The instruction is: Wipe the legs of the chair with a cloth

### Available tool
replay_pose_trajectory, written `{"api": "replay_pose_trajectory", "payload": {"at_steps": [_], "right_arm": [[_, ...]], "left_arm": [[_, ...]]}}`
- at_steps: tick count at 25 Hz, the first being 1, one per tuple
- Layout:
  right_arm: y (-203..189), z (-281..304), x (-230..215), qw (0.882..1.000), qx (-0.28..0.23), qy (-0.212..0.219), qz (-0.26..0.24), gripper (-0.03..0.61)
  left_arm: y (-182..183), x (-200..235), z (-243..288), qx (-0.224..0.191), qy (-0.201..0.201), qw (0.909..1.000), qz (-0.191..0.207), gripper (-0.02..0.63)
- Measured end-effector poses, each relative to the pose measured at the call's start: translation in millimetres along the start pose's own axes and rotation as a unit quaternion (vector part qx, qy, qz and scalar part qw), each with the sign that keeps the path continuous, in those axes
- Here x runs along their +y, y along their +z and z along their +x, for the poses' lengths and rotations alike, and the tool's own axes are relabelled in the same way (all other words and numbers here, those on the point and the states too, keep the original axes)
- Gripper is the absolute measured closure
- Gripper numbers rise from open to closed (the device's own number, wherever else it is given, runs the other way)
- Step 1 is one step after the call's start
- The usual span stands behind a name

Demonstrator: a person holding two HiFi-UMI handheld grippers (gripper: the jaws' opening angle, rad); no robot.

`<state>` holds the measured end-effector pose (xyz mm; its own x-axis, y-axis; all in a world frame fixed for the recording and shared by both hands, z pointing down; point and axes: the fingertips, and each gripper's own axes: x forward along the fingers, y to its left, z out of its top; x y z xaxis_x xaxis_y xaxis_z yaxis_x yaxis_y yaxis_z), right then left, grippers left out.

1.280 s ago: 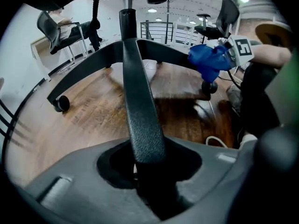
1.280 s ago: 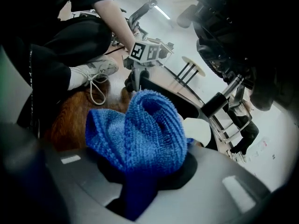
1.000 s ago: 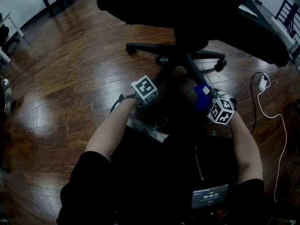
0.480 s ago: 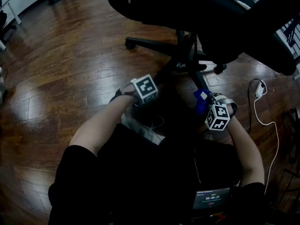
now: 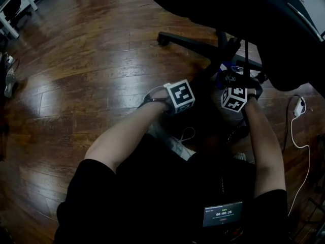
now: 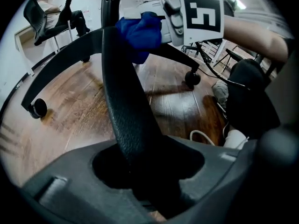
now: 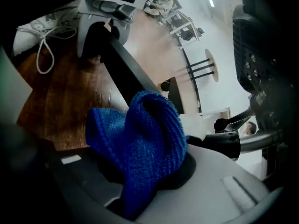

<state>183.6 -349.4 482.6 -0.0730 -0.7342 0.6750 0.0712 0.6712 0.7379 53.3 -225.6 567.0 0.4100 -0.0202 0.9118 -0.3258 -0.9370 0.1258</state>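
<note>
A black office chair (image 5: 264, 19) fills the top right of the head view. One of its black base legs (image 6: 124, 101) runs between the jaws of my left gripper (image 6: 145, 171), which grip it; these jaws have just been opening a little. My right gripper (image 7: 149, 171) is shut on a bunched blue cloth (image 7: 140, 139). The cloth (image 6: 140, 34) rests against the same leg, farther up near the hub. In the head view the two marker cubes, left (image 5: 181, 95) and right (image 5: 233, 98), sit side by side under the seat, and a bit of cloth (image 5: 226, 75) shows.
Other legs spread over the wooden floor, ending in casters (image 6: 37, 108) (image 6: 192, 78). A white cable with a plug block (image 5: 299, 105) lies at the right. A white laced shoe (image 7: 37, 31) is close behind the grippers. Table legs (image 5: 15, 14) stand far left.
My right gripper has carried the blue cloth forward along the leg toward the chair's hub. The left gripper has stayed on the leg. The head view has shifted, so the chair sits farther right.
</note>
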Motion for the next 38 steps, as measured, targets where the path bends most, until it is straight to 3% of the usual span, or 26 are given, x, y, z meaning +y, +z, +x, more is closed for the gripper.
{"api": "replay_pose_trajectory", "payload": {"at_steps": [3, 8, 15, 18, 21, 31, 38], "right_arm": [[0.9, 0.0, 6.1, 1.000, -0.017, -0.005, 0.007, 0.491], [-13.4, -19.2, 36.2, 1.000, -0.007, 0.027, 0.004, 0.491], [-51.0, -73.3, 124.9, 0.993, -0.015, 0.109, -0.035, 0.491], [-65.0, -97.4, 161.7, 0.990, -0.030, 0.132, -0.035, 0.491], [-70.3, -102.9, 169.5, 0.993, -0.037, 0.110, -0.004, 0.491], [-71.2, -98.8, 163.8, 0.996, -0.013, 0.087, -0.011, 0.491], [-56.2, -72.4, 131.3, 0.997, 0.003, 0.066, -0.034, 0.491]], "left_arm": [[-3.9, 1.2, 1.3, 0.003, 0.006, 1.0000, -0.004, 0.428], [-4.7, 2.7, 3.4, 0.019, 0.023, 0.9995, -0.004, 0.430], [-15.4, 11.0, 2.8, 0.069, 0.069, 0.9951, 0.011, 0.430], [-16.6, 11.9, 4.2, 0.070, 0.076, 0.9946, 0.013, 0.430], [-16.9, 12.4, 4.1, 0.068, 0.078, 0.9945, 0.012, 0.431], [-20.4, 10.1, 3.8, 0.102, 0.086, 0.9907, 0.028, 0.430], [-16.5, 4.5, 3.9, 0.073, 0.061, 0.9953, 0.018, 0.428]]}}
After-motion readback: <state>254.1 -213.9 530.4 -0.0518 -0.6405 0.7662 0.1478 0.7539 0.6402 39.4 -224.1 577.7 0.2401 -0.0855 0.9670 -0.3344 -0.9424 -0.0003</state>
